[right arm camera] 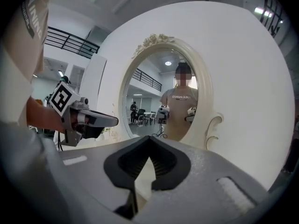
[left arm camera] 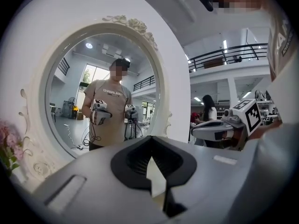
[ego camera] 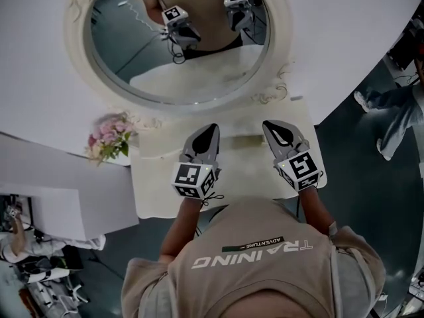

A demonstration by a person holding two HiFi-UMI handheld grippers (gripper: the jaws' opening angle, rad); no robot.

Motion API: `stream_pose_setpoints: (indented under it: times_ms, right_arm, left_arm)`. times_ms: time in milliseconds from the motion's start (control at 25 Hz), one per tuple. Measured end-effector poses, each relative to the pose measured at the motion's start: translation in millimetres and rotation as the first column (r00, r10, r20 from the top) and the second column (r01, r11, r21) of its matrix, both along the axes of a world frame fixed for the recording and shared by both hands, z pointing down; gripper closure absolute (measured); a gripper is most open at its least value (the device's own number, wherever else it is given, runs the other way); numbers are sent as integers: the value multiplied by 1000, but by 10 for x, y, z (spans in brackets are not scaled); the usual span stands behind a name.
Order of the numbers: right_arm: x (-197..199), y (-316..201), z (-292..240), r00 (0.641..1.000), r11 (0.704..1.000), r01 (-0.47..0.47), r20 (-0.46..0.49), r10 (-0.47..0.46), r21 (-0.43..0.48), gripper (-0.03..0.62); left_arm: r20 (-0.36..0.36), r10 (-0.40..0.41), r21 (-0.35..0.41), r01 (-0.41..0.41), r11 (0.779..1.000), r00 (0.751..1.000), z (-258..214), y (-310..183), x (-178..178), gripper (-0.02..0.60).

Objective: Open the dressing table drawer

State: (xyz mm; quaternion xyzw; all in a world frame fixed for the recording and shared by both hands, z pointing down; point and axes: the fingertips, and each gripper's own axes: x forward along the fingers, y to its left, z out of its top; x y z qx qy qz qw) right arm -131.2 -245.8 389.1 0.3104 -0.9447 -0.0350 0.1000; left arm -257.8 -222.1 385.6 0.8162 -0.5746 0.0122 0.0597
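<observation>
The cream dressing table [ego camera: 159,177] lies below me, with its oval mirror [ego camera: 179,52] in a carved frame behind it. No drawer front shows in any view; the table top hides it. My left gripper [ego camera: 209,131] and right gripper [ego camera: 271,126] hover side by side over the table top and point toward the mirror. Both are shut and hold nothing. In the left gripper view the left gripper [left arm camera: 150,143] faces the mirror [left arm camera: 74,78], with the right gripper [left arm camera: 210,127] beside it. In the right gripper view the right gripper [right arm camera: 149,143] faces the mirror [right arm camera: 154,101], with the left gripper [right arm camera: 105,120] at its left.
A bunch of pink flowers [ego camera: 109,136] stands at the table's left corner. A white cabinet [ego camera: 59,197] sits lower left, with cables and gear on the floor beneath it. Another person's legs [ego camera: 397,118] stand on the dark floor at the right.
</observation>
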Motion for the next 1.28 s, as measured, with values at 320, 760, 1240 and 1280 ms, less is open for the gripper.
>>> stream_pose_setpoints:
  times_ms: [320, 760, 1240, 1280]
  right_arm:
    - [-51, -41, -404, 997, 998, 1, 78, -6, 64, 592]
    - [22, -41, -504, 985, 1000, -12, 175, 8, 22, 592]
    - [52, 15, -377, 991, 1000, -16, 133, 14, 11, 592]
    - [51, 16, -365, 991, 1000, -16, 132, 14, 9, 592]
  left_arm:
    - [31, -38, 102, 35, 994, 999, -398, -54, -142, 563]
    - [15, -40, 102, 38, 994, 999, -428, -61, -158, 563]
    - [-2, -25, 70, 25, 997, 1000, -287, -35, -74, 563]
    - [-3, -22, 66, 22, 998, 1000, -276, -37, -68, 563]
